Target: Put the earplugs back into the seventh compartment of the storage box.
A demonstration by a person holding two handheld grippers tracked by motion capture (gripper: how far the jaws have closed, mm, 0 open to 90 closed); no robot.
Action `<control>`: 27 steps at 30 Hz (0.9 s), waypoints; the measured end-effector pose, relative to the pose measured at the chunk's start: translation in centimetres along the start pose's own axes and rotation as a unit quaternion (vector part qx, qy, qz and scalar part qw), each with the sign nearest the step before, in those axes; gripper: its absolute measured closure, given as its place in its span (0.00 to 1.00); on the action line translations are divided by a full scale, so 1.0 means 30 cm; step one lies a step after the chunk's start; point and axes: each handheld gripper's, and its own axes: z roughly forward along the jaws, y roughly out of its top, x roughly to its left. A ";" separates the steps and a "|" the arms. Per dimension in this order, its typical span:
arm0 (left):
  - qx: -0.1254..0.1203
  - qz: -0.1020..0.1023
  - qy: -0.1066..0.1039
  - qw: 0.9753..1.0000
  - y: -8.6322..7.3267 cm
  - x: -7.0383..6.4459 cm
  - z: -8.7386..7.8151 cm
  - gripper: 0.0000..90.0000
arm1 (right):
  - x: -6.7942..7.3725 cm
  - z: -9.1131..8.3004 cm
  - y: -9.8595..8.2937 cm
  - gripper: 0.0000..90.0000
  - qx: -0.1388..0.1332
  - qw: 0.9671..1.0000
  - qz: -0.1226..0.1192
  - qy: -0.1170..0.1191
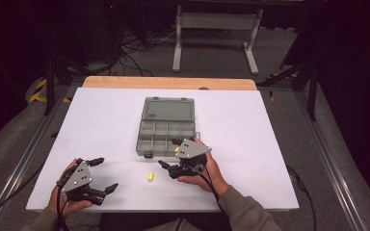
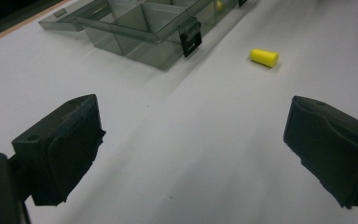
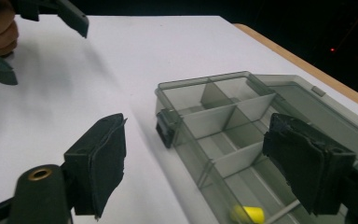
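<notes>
A grey see-through compartment box point(image 1: 166, 132) lies open at the table's middle, its lid point(image 1: 168, 109) folded back. One yellow foam plug point(image 1: 150, 177) lies loose on the white table in front of the box. A second yellow plug point(image 3: 249, 214) sits in a near compartment. My right gripper point(image 1: 168, 154) is open, one jaw over the box's front right corner and the other over the table. In the right gripper view the right gripper point(image 3: 198, 140) straddles the box point(image 3: 214, 121). My left gripper point(image 1: 105, 174) stands open at the front left. The left gripper point(image 2: 193, 149) faces the loose plug point(image 2: 264, 57) and the box point(image 2: 144, 28).
The white table top point(image 1: 250, 144) ends in a wooden strip point(image 1: 168, 83) at the far side. Metal rails run along both sides. Beyond the table are floor cables point(image 1: 135, 48) and a white stand point(image 1: 217, 29). The left gripper point(image 3: 37, 44) also shows far off in the right gripper view.
</notes>
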 end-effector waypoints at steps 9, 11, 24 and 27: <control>0.000 0.000 0.000 1.000 0.000 0.000 -0.001 0.06 | 0.065 0.032 -0.002 0.22 0.017 0.999 -0.013 0.039; 0.000 0.000 -0.001 1.000 0.000 0.000 -0.001 0.06 | 0.073 0.039 -0.005 0.22 0.020 0.999 -0.010 0.047; 0.003 0.001 -0.001 1.000 0.000 0.000 0.002 0.06 | 0.122 0.120 -0.043 0.25 0.075 0.990 -0.003 0.118; 0.004 0.002 -0.002 1.000 -0.001 0.001 0.003 0.06 | 0.126 0.138 -0.051 0.29 0.088 0.988 -0.006 0.123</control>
